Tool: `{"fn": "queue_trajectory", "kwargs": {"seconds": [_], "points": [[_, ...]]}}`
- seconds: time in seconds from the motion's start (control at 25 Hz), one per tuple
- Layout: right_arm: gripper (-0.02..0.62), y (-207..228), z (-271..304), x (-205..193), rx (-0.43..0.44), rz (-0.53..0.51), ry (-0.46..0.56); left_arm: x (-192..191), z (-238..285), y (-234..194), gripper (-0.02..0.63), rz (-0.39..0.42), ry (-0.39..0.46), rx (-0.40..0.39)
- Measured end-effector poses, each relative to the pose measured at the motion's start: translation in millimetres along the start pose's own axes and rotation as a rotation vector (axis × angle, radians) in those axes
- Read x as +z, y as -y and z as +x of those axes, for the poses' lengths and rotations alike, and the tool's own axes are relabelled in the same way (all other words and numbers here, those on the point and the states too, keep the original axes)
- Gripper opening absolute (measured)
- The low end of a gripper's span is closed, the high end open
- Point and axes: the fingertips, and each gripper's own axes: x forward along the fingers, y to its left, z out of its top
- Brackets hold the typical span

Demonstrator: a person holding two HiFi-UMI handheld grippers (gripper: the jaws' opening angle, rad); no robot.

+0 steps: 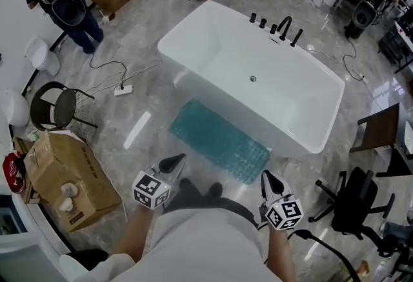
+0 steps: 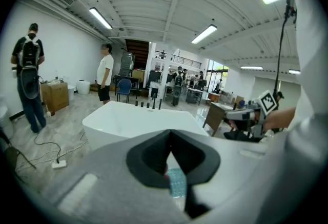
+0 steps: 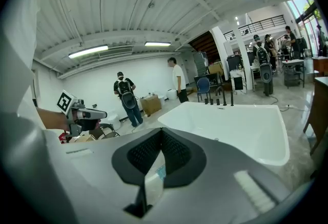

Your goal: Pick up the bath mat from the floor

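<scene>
We judge the step in hand to be the approach: nothing is grasped yet. The left gripper [image 1: 175, 161] and the right gripper [image 1: 268, 177] are both held out in front of the person. Each has its jaws closed together with nothing between them. The bath mat [image 1: 219, 140], teal and studded, lies flat on the floor ahead of and below both grippers. Its far long edge runs just beside the wall of the white bathtub [image 1: 213, 48], and the right gripper points toward its nearer end.

The next move, in our judgement, calls for opening at least one pair of jaws and lowering that gripper to the floor. A jaw must then get under a free edge or corner of the mat — a thin, limp sheet that will likely cling to the smooth floor.

Only the head view shows the mat's full outline and its position against the tub. The two gripper views show just a sliver of teal through the gap beneath the closed jaws, but they confirm the jaw state. Each also shows the other gripper off to its side — and the ceiling and hall beyond the tub, which the head view does not take in
</scene>
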Motion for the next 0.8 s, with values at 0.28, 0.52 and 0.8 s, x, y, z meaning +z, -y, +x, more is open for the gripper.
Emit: {"fn": "queue_trajectory", "kwargs": {"seconds": [0.28,0.52,0.8], "points": [[0.005,10,10,-2,-0.087,0.055,0.017,-2,22,-46,0.003,0.032,-0.051,-0.020],[0.005,17,32,-7,-0.248,0.156,0.040,2,42,-87,0.003,0.053,-0.075,-0.091],[0.005,27,69,-33,-0.402,0.258,0.007,-6,70,-141,0.003,0.011,-0.104,-0.191]]}}
